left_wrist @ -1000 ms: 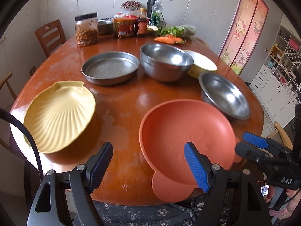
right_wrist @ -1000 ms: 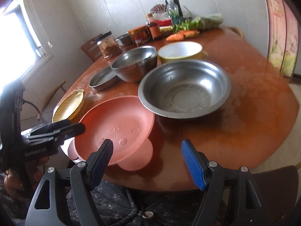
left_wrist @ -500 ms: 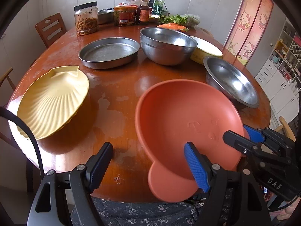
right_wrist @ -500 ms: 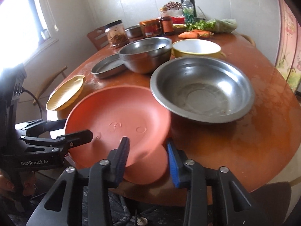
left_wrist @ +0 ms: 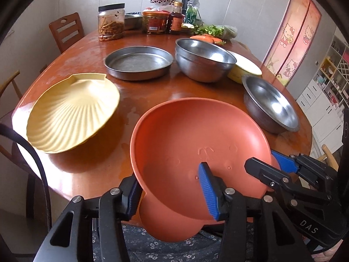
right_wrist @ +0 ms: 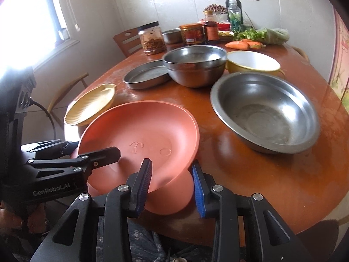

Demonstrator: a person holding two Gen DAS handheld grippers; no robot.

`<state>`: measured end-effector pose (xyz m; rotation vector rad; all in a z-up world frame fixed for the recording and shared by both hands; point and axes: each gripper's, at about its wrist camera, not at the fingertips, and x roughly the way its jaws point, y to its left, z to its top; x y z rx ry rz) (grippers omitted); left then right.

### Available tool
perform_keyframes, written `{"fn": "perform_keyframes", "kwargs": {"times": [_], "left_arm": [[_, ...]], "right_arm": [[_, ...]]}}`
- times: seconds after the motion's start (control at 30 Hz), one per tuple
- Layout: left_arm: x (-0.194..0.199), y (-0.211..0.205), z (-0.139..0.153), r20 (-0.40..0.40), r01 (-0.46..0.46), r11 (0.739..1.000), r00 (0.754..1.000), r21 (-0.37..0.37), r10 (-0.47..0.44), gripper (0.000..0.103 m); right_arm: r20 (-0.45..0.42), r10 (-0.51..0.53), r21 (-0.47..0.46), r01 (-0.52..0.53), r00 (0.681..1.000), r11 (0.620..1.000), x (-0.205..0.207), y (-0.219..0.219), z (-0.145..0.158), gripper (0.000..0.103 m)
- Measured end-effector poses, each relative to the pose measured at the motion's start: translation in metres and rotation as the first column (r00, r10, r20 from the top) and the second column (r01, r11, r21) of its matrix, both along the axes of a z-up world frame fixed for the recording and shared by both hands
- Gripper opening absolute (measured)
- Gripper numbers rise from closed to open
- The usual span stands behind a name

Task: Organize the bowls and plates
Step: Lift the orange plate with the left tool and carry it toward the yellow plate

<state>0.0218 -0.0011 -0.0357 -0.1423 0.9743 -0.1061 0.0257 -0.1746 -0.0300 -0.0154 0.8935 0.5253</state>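
Note:
An orange plate with round ears is tilted up off the near edge of the round wooden table. My left gripper straddles its near rim; its jaws are closing, one pad outside the rim and the other on the inner face. My right gripper is shut on the plate's near rim beside an ear. In the left wrist view the right gripper comes in from the right. A yellow shell-shaped plate lies to the left.
Farther back stand a flat steel pan, nested steel bowls and a yellow bowl. A wide steel bowl sits right of the orange plate. Jars, bottles and vegetables line the far edge. Wooden chairs surround the table.
The orange plate has risen and tilted off the table. My right gripper closed on its rim first; then my left gripper's jaws narrowed around the near rim.

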Motion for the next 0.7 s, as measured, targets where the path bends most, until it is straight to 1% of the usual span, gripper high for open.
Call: {"fn": "perform_keyframes", "kwargs": {"times": [0.1, 0.27, 0.53, 0.7], "left_arm": [[-0.003, 0.001, 0.006, 0.014, 0.002, 1.0, 1.0, 0.004, -0.002, 0.05], [-0.008, 0.013, 0.019, 0.044, -0.022, 1.0, 0.999, 0.003, 0.022, 0.05], [-0.008, 0.046, 0.044, 0.107, -0.083, 0.997, 0.991, 0.003, 0.083, 0.05], [-0.004, 0.072, 0.06, 0.15, -0.127, 0.992, 0.981, 0.016, 0.123, 0.05]], "right_arm": [[0.02, -0.002, -0.005, 0.002, 1.0, 1.0, -0.003, 0.004, 0.005, 0.037], [0.04, 0.001, 0.029, -0.002, 0.999, 1.0, -0.002, 0.008, 0.017, 0.037], [0.089, 0.05, 0.06, -0.056, 0.995, 0.997, 0.006, 0.04, 0.04, 0.037], [0.13, 0.086, 0.055, -0.094, 0.988, 0.994, 0.016, 0.07, 0.058, 0.037]]}}
